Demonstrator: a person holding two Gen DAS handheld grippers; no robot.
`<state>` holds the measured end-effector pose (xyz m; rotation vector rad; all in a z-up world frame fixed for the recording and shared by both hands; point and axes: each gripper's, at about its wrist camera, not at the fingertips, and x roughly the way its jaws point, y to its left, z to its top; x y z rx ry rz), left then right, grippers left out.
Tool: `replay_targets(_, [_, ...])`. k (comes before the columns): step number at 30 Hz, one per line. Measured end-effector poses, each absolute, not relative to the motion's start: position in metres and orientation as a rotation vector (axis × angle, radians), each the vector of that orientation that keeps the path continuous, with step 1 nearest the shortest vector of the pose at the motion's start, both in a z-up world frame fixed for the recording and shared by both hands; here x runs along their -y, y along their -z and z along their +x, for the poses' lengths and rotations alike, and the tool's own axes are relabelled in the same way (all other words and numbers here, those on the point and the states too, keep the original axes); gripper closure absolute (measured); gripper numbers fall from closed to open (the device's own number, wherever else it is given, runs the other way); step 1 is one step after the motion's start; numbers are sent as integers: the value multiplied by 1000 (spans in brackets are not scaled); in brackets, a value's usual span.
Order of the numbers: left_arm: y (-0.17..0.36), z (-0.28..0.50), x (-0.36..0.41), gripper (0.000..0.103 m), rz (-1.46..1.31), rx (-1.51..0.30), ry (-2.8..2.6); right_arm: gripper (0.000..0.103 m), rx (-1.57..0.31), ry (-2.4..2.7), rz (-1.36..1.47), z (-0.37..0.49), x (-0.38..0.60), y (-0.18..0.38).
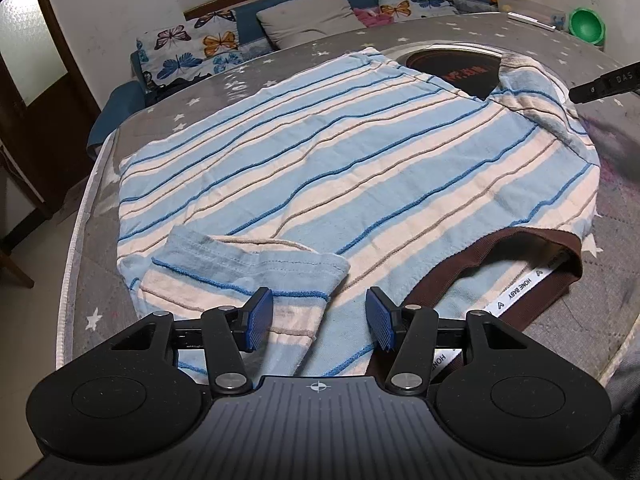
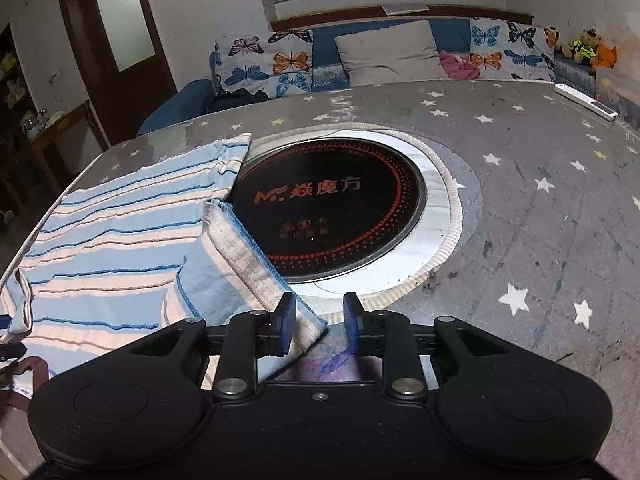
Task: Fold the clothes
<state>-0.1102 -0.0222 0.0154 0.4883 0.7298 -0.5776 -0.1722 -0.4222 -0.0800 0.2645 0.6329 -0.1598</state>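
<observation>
One striped shirt (image 1: 320,160) lies on the starry worktop (image 2: 540,200); two tools, left (image 1: 320,322) and right (image 2: 320,326), are spread.

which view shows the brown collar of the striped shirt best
The left wrist view. There the brown collar curves in full across the near right of the striped shirt, with the white neck label readable inside it. The right wrist view catches only a small brown scrap at its lower left edge.
</observation>
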Motion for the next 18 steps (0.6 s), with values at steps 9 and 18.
replay_targets(9, [-16,-111,22,62,495,-727,591,65,-662,121,243,-170,412,83])
replay_targets(18, [-18,-108,14,86,464,-731,565,65,-696,108,230,-166,407,88])
